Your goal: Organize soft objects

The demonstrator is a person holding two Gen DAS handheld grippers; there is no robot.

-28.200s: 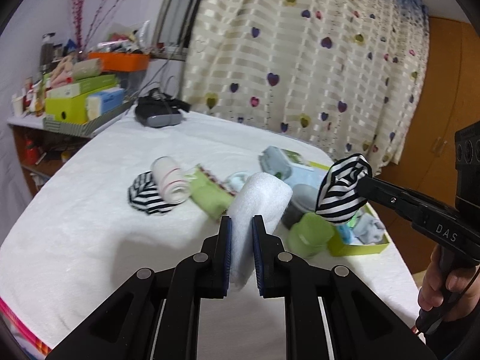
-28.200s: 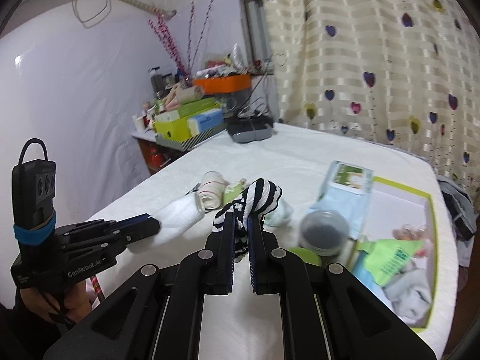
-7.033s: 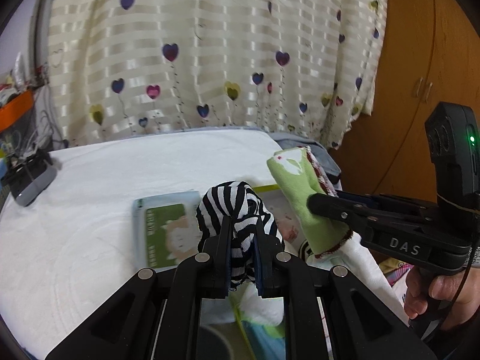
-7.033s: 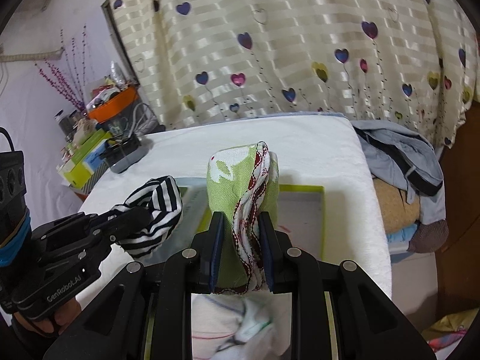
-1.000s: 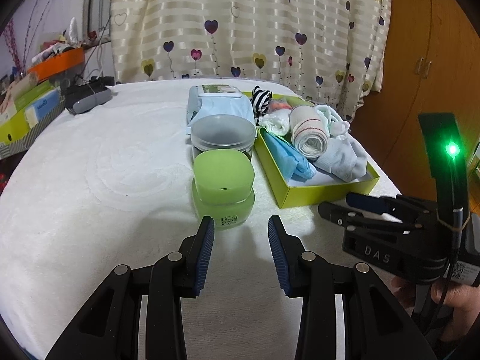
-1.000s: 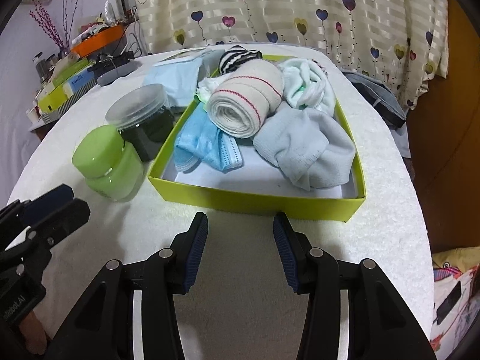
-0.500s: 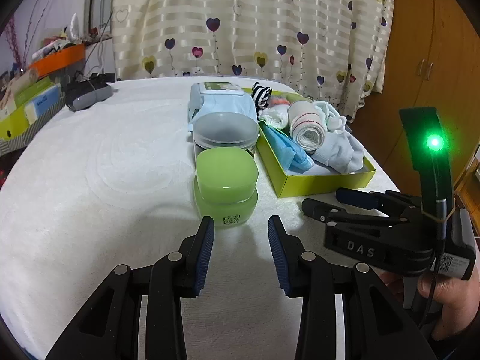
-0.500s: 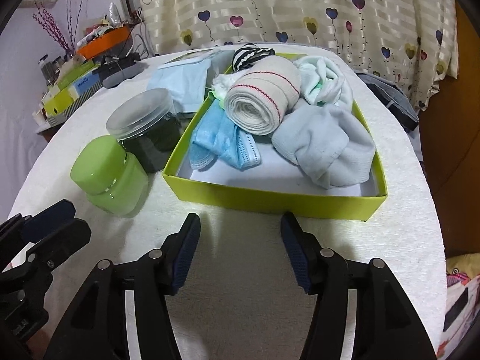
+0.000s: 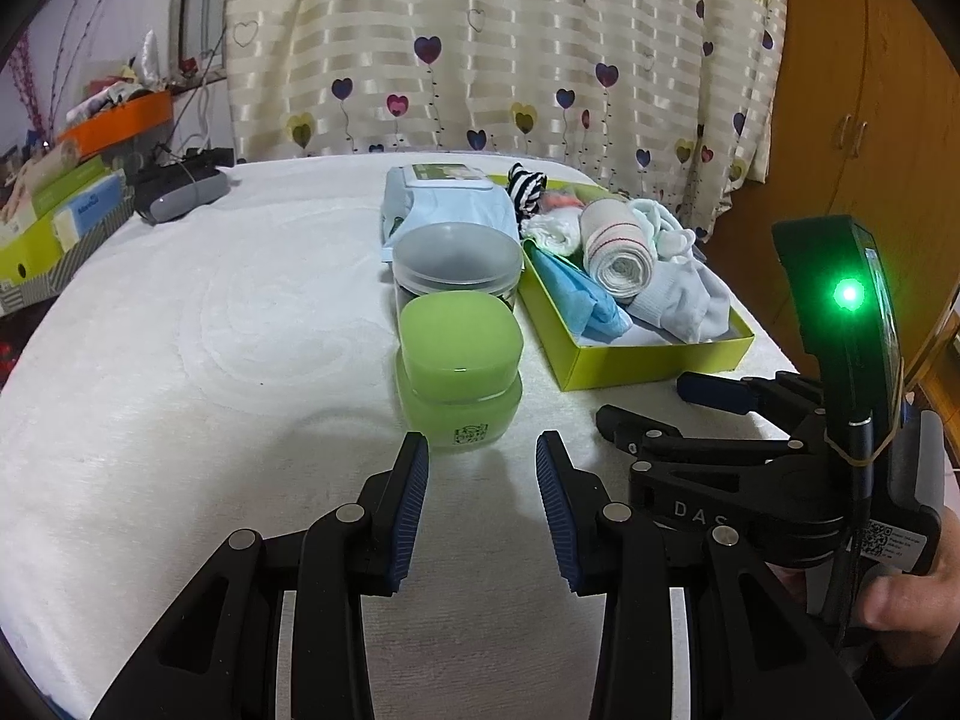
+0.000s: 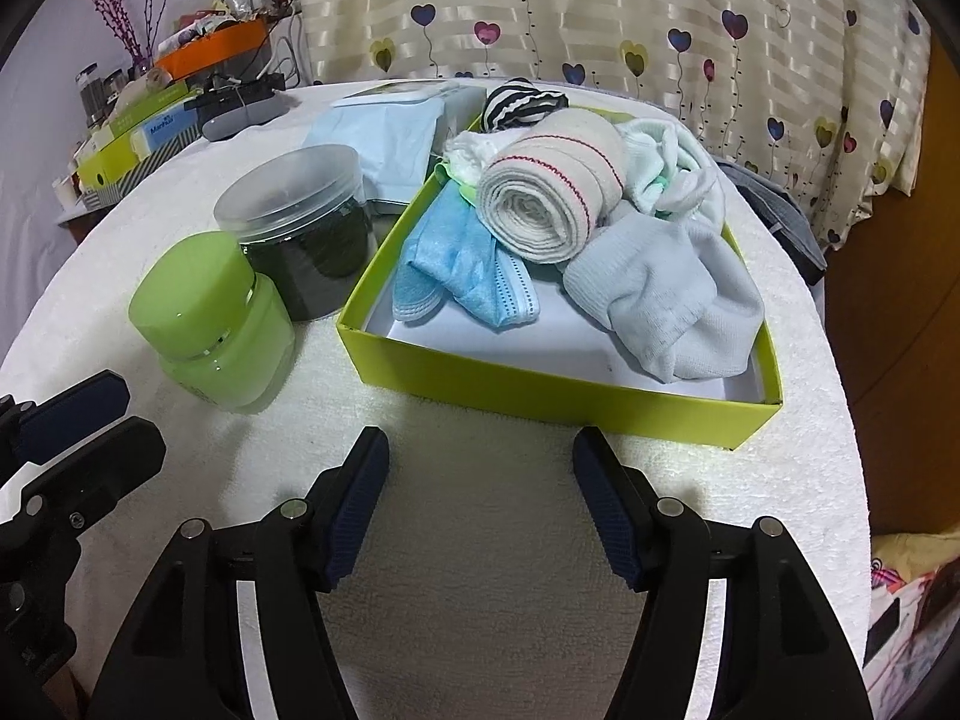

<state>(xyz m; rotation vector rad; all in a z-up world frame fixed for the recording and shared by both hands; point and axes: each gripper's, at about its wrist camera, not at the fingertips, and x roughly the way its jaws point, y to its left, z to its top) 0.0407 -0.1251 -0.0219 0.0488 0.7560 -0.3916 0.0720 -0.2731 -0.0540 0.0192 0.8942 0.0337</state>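
closest to us, our left gripper (image 9: 482, 447) has its two blue fingers spread apart with nothing between them, just in front of the green jar (image 9: 459, 360). our right gripper (image 10: 480, 450) has just been opening its fingers, and they are spread wide with nothing between them, near the front wall of the yellow-green box (image 10: 558, 387). both hang over the white table cover (image 10: 480, 570). the green jar stands just left of the box, and behind the jar is a dark jar (image 10: 306, 234) with a clear lid, close to the box's left wall. the soft things all lie inside the box: a blue face mask (image 10: 465, 273) at the front left, a light grey sock (image 10: 666, 300) at the front right, a rolled cream cloth (image 10: 552, 192) with a red line in the middle, a pale green and white cloth (image 10: 672, 168) to its right, and a black and white striped cloth (image 10: 522, 105) at the back. left of the box's back end lies a light blue pack of wipes (image 10: 390, 126). far behind the box hangs a curtain (image 10: 600, 18) with hearts.
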